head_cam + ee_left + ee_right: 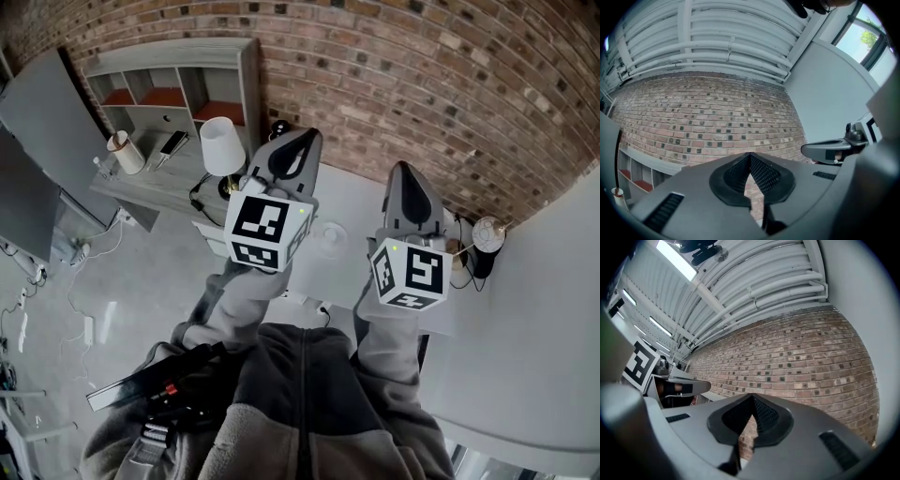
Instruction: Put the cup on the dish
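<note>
Plainly, the left gripper (302,141) and right gripper (405,171) are held closed on nothing, aimed at the brick wall (422,84). At 5 o'clock from the left tip, a pale round thing (330,240) lies on the table (525,309). Cup alone or cup set on dish cannot be told, so no move is settled.

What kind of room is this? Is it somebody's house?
Probably an office or studio workroom, though a home can't be ruled out. It has a bare brick wall, a white table, a grey shelf unit behind a white lamp, and exposed ceiling pipes.
</note>
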{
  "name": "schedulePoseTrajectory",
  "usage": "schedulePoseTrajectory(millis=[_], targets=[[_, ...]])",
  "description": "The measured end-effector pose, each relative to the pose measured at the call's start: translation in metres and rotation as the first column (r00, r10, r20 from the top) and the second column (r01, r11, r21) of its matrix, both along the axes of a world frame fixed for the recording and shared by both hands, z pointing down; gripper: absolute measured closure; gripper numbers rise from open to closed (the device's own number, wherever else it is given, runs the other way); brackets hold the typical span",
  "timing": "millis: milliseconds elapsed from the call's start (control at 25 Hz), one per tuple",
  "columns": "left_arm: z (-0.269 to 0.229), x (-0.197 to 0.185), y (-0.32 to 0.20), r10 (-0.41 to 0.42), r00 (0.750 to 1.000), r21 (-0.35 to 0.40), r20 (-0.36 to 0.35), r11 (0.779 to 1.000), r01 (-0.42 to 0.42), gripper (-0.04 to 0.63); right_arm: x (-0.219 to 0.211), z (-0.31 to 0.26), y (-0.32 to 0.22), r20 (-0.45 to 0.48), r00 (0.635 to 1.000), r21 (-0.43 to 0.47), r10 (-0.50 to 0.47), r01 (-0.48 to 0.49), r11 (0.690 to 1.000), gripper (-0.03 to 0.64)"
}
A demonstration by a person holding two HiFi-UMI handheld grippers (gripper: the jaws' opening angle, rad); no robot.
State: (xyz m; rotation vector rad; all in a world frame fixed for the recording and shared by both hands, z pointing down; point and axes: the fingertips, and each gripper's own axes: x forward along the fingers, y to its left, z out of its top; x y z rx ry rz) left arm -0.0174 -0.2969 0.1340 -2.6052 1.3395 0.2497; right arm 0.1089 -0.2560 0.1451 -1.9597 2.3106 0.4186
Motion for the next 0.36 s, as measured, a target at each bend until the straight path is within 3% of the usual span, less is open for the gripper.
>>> schedulePoseTrajectory(millis=[360], targets=[[0.0027,-0.0057,-0.0098,-0.002,1.000,0.002,0.005,1.000,0.002,0.590,-0.0007,0.0014,-0.0074,-0.001,1.000,-0.001,0.024,-0.024,1.000,0.617]])
